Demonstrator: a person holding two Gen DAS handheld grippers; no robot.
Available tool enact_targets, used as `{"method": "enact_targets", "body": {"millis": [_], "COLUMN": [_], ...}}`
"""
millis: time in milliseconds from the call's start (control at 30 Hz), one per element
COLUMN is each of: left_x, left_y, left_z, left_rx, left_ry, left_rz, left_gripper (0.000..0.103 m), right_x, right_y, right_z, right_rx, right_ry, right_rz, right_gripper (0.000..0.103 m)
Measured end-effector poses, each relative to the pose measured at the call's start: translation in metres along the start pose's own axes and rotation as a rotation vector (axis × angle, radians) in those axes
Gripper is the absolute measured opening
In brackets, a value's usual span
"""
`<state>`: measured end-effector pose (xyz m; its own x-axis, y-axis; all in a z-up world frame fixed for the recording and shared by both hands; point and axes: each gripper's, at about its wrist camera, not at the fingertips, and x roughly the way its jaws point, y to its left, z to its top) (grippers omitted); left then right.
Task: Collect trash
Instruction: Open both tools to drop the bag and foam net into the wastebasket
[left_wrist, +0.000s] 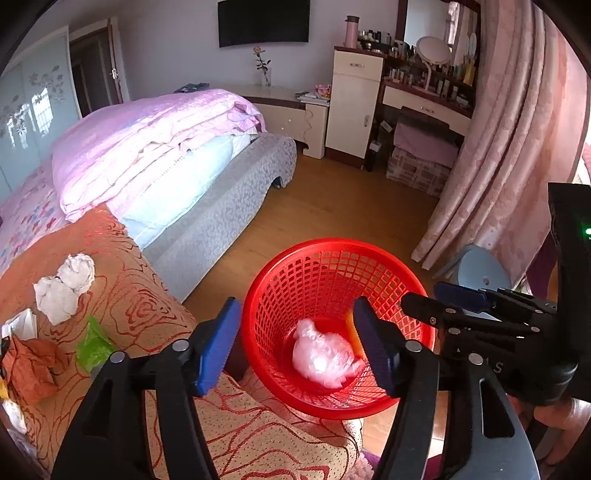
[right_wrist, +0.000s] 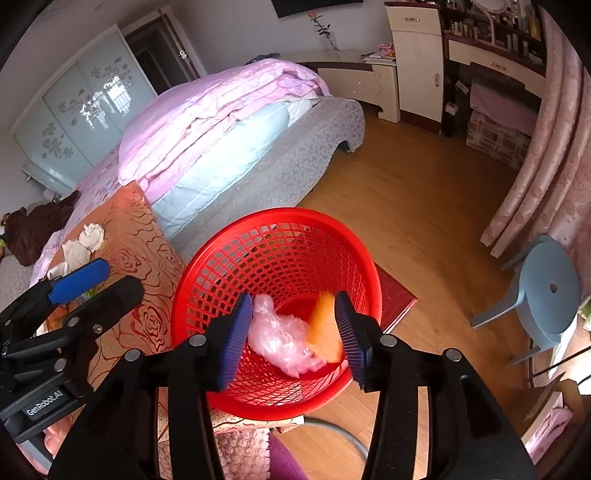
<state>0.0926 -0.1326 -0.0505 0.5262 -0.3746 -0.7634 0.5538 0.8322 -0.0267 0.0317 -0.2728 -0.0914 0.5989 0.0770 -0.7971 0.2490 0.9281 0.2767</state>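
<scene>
A red mesh basket (left_wrist: 332, 258) (right_wrist: 280, 221) stands beside the orange rose-patterned blanket (left_wrist: 147, 302). Inside it lies a crumpled clear plastic wad (left_wrist: 321, 358) (right_wrist: 277, 339). A blurred orange scrap (right_wrist: 325, 328) (left_wrist: 352, 336) hangs loose over the basket, close to the right-hand finger of my right gripper (right_wrist: 293, 338), which is open. My left gripper (left_wrist: 295, 349) is open over the basket's near rim, holding nothing. On the blanket lie white crumpled paper (left_wrist: 66, 288) (right_wrist: 85, 243), a green wrapper (left_wrist: 94, 343) and orange paper (left_wrist: 31, 369).
The bed with a pink quilt (left_wrist: 147, 140) fills the left. A blue plastic stool (right_wrist: 550, 291) and pink curtain (left_wrist: 517, 147) stand at the right. Under the basket lies a dark red mat (right_wrist: 395, 299). Wooden floor (right_wrist: 406, 184) lies open beyond the basket.
</scene>
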Motion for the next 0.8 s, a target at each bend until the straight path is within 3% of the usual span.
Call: {"method": "enact_targets", "body": {"millis": [500, 800], "left_x": [-0.035, -0.055], "left_y": [0.024, 0.06], "left_z": [-0.014, -0.028], "left_rx": [-0.06, -0.147], "left_ry": [-0.06, -0.061], "left_rz": [0.072, 0.143], "left_gripper": [0.066, 0.066], "right_x": [-0.009, -0.012], "right_y": [0.011, 0.028], "right_z": [-0.003, -0.009], "right_rx": [-0.051, -0.094], "right_ry": [-0.047, -0.057], "right_rz": [-0.003, 0.027], "right_gripper": [0.048, 0.054]}}
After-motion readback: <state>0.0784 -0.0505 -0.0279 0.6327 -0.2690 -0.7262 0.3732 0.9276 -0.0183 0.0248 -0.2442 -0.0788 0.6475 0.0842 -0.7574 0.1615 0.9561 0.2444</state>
